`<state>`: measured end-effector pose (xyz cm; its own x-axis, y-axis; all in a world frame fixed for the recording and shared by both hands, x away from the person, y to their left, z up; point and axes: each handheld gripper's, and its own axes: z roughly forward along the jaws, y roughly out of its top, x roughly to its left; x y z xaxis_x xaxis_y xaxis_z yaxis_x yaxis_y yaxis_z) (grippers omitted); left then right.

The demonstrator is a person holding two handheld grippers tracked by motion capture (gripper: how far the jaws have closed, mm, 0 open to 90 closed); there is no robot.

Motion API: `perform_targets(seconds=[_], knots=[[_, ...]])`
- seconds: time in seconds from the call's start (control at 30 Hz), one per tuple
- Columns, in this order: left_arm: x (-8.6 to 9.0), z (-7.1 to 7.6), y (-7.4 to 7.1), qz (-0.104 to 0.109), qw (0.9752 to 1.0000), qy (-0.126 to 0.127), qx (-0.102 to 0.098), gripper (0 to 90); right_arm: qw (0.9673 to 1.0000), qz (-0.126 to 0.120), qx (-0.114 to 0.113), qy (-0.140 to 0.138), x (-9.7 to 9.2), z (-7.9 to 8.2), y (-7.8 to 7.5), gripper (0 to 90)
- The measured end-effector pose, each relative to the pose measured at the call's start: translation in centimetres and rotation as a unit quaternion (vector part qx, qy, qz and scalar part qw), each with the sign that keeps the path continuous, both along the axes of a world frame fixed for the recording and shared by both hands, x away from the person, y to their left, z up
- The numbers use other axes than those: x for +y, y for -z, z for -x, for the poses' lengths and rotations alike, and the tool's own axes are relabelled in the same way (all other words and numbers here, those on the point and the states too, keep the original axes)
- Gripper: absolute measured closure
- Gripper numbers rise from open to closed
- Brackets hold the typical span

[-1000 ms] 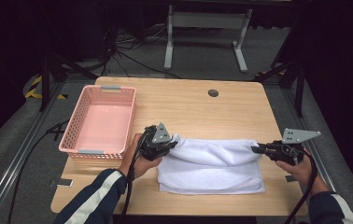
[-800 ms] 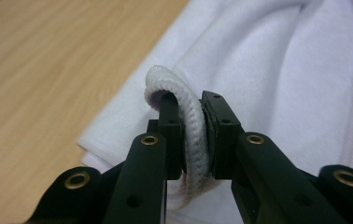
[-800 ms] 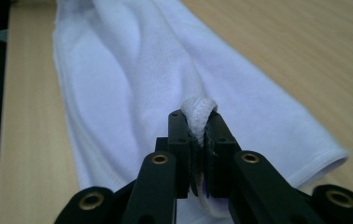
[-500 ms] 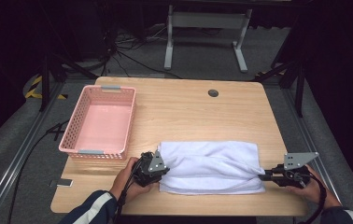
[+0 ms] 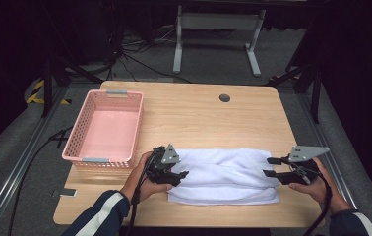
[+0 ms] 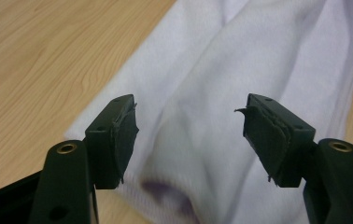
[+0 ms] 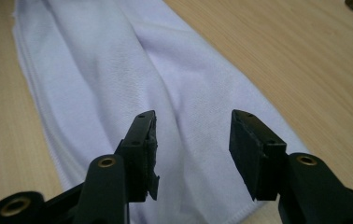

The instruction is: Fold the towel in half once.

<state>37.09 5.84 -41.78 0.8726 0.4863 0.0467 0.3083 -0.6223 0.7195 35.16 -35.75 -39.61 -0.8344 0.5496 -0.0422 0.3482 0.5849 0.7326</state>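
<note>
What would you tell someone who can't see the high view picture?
A folded white towel lies on a wooden table, with a person's left gripper and right gripper open at its two ends. An empty pink basket sits to the left.

Dark lab (floor cables [image 5: 139,59], rails [image 5: 16,167])

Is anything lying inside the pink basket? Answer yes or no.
No: in the high view the pink basket shows a bare floor, while the white towel lies on the table beside it.
</note>
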Motion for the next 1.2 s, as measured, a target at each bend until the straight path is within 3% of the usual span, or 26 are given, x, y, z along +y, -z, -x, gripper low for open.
perform_targets(seconds=[0.07,0.13,0.2,0.27,0.33,0.4,0.43,0.53,0.63,0.73,0.8,0.83,0.9,0.97,1.0,1.07,1.17,1.2], knots=[[-0.6,-1.1,0.8,-0.033,0.9992,0.007,0.023,32.4,0.9997,0.009,0.024,0.004,0.3,-0.9,0.8,49.6],[-0.6,-1.5,1.5,-0.038,0.9978,0.015,0.053,34.1,0.9983,0.026,0.051,-0.004,0.2,-1.3,1.7,48.6],[-0.4,-1.2,2.2,-0.056,0.9956,0.036,0.067,47.0,0.9968,0.031,0.072,-0.015,-0.1,-0.8,2.3,51.6],[-0.1,-0.8,2.5,-0.051,0.9942,0.050,0.080,53.8,0.9952,0.040,0.083,-0.032,-0.2,-0.1,2.6,55.2],[0.2,-0.5,2.4,-0.056,0.9940,0.053,0.077,58.4,0.9946,0.051,0.085,-0.032,-0.3,0.3,2.8,57.7],[0.7,0.2,2.0,-0.053,0.9954,0.058,0.056,73.8,0.9945,0.055,0.078,-0.041,-0.4,1.2,3.2,80.4],[0.9,0.7,1.7,-0.051,0.9965,0.051,0.042,75.5,0.9950,0.057,0.072,-0.040,-0.5,1.5,3.3,82.6],[1.4,1.8,0.9,-0.043,0.9970,0.064,0.012,77.5,0.9968,0.046,0.038,-0.053,-0.8,2.8,2.5,78.3],[2.0,3.2,0.5,-0.045,0.9953,0.085,-0.005,73.2,0.9966,0.032,0.006,-0.075,-1.1,4.4,1.6,73.5],[2.4,4.3,0.8,-0.067,0.9935,0.092,-0.001,69.4,0.9928,0.038,0.012,-0.113,-1.1,5.6,1.7,73.3],[2.7,4.9,1.3,-0.070,0.9928,0.096,0.013,62.4,0.9901,0.055,0.031,-0.125,-1.0,5.9,2.3,65.8],[2.8,5.3,1.5,-0.085,0.9930,0.081,0.012,58.5,0.9892,0.063,0.038,-0.127,-1.0,6.0,2.5,64.1],[3.2,5.6,1.6,-0.068,0.9948,0.069,0.030,47.9,0.9893,0.077,0.043,-0.116,-1.1,6.2,2.8,58.5],[3.8,5.6,1.6,-0.037,0.9977,0.048,0.029,38.3,0.9929,0.059,0.034,-0.098,-1.7,6.3,2.5,52.3],[4.2,5.6,1.3,-0.006,0.9990,0.028,0.033,36.1,0.9944,0.049,0.028,-0.089,-2.0,6.4,2.3,52.7],[4.7,5.3,0.9,0.028,0.9988,0.016,0.037,34.8,0.9979,0.016,0.007,-0.062,-2.5,6.6,1.5,52.4],[4.9,5.0,0.0,0.072,0.9966,0.007,0.039,35.5,0.9977,-0.022,-0.004,-0.063,-2.4,6.7,0.5,56.8],[4.9,5.0,0.0,0.072,0.9966,0.007,0.039,38.4,0.9977,-0.022,-0.004,-0.063,-2.4,6.7,0.5,56.8]])
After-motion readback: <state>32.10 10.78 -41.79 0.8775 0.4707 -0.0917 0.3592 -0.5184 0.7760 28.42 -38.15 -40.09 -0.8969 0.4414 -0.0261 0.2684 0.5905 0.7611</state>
